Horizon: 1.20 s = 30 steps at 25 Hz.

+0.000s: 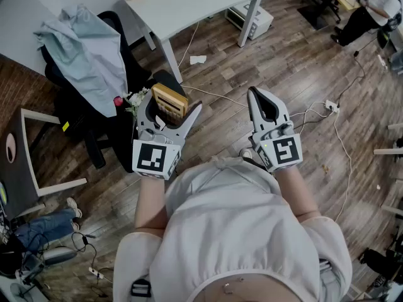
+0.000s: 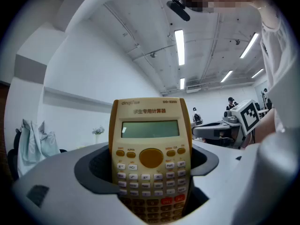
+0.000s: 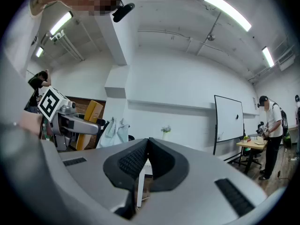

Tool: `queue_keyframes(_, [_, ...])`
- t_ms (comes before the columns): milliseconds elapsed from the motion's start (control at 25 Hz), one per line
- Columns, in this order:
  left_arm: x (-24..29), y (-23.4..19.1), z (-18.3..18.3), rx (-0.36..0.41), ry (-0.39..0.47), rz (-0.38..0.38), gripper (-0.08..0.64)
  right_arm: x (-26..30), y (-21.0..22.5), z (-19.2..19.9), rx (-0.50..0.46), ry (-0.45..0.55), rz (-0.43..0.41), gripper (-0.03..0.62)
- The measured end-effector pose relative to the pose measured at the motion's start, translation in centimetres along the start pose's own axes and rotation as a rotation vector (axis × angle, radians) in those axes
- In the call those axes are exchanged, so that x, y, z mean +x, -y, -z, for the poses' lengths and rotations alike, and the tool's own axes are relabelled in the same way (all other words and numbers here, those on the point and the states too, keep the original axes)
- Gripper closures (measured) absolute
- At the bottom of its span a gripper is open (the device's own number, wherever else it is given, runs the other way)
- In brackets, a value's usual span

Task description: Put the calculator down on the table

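Head view first: the left tool (image 1: 171, 107) is clamped on the yellow-beige plastic scientific calculator (image 1: 169, 100). It's up in the air over the wooden floor, just short of the white rectangular counter (image 1: 189, 5) and near its front leg, so it isn't over the top yet. The right tool (image 1: 256, 98) hangs level beside it, also short of the counter.

Left gripper view: the jaws stand wide and pinch the calculator by its two long edges. The key end sits down in the throat and the display end pokes out past the tips, upright and facing the camera.

Right gripper view: the jaws are pressed together with nothing between them. The counter's white leg shows past the tips.

Handling-wise, I'd guess it's light and stiff, with smooth sides that could slip. Holding it by the long edges looks right to me, since that keeps pressure off the keys and screen. I'd lay it flat on the counter rather than drop it.
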<state>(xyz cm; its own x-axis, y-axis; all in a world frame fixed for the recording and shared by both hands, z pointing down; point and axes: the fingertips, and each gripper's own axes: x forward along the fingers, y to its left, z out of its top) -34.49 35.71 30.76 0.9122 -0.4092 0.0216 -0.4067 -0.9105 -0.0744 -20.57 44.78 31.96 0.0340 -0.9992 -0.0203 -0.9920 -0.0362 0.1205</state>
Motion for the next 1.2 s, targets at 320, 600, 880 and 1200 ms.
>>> queue_keyframes(320, [0.2,-0.9,-0.1,-0.005,0.01,-0.001,0.141,0.8,-0.3,0.0,-0.004,0.0,0.0,0.591])
queue_keyframes(600, [1.3,-1.0,0.2,-0.015,0.004,0.0,0.141,1.3,0.9,0.6,-0.002,-0.019,0.02,0.591])
queue_keyframes(880, [4.4,-2.1,1.9,-0.03,-0.037,-0.038,0.141,3.7,3.9,3.0,0.041,-0.048,0.006,0.59])
queue_keyframes(1200, [12.4,-4.9,1.9,-0.035,-0.057,-0.152,0.141,10.9,11.2,4.6,0.115,-0.042,-0.093,0.589])
